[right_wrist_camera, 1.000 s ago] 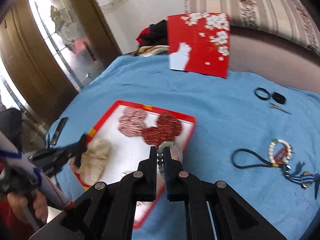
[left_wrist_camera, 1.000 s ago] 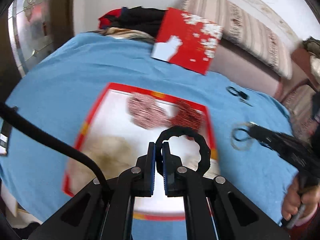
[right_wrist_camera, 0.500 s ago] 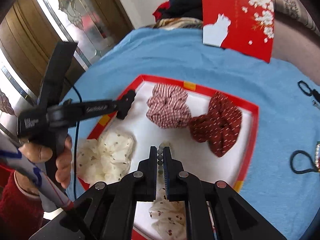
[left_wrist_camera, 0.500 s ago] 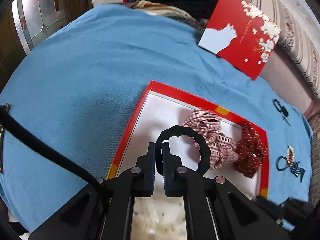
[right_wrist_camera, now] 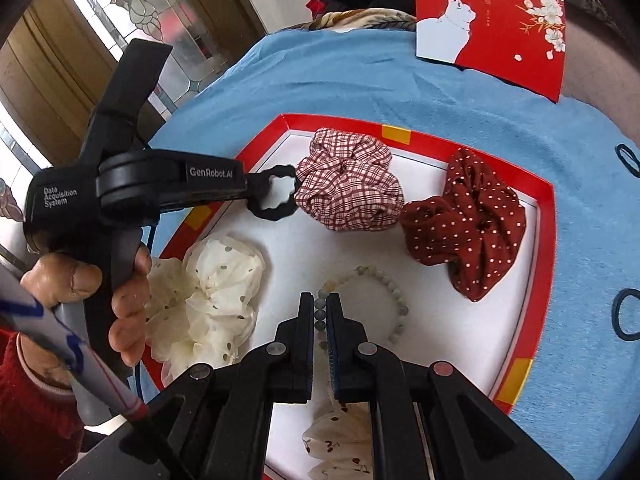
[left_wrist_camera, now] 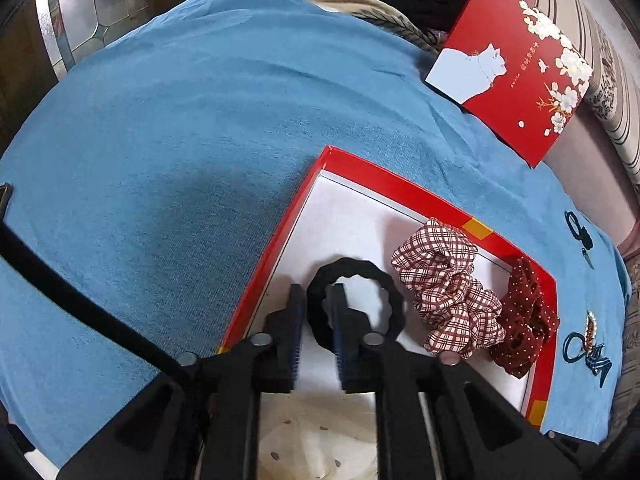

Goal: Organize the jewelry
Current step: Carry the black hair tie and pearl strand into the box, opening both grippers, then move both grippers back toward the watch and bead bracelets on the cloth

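Over red tray (left_wrist_camera: 360, 172): L hand-held gripper (left_wrist_camera: 316, 312) jaws just opening, black hair tie (left_wrist_camera: 356, 300) loose between; R hand-held gripper (right_wrist_camera: 319, 316) clamped on bead bracelet (right_wrist_camera: 372, 280). Risk: tie snags pad, lifts w/ withdrawal.

From my right claw (right_wrist_camera: 319, 314) I can see only the upper arc of the bead bracelet (right_wrist_camera: 394, 286); its near side is hidden under the claw's body. A cherry-print scrunchie (right_wrist_camera: 340, 446) peeks out below it, mostly covered. Ahead of my left claw (left_wrist_camera: 316, 306), the small dark items (left_wrist_camera: 580, 236) far right are too small to identify, and a cream scrunchie (left_wrist_camera: 304, 440) beneath is largely hidden.
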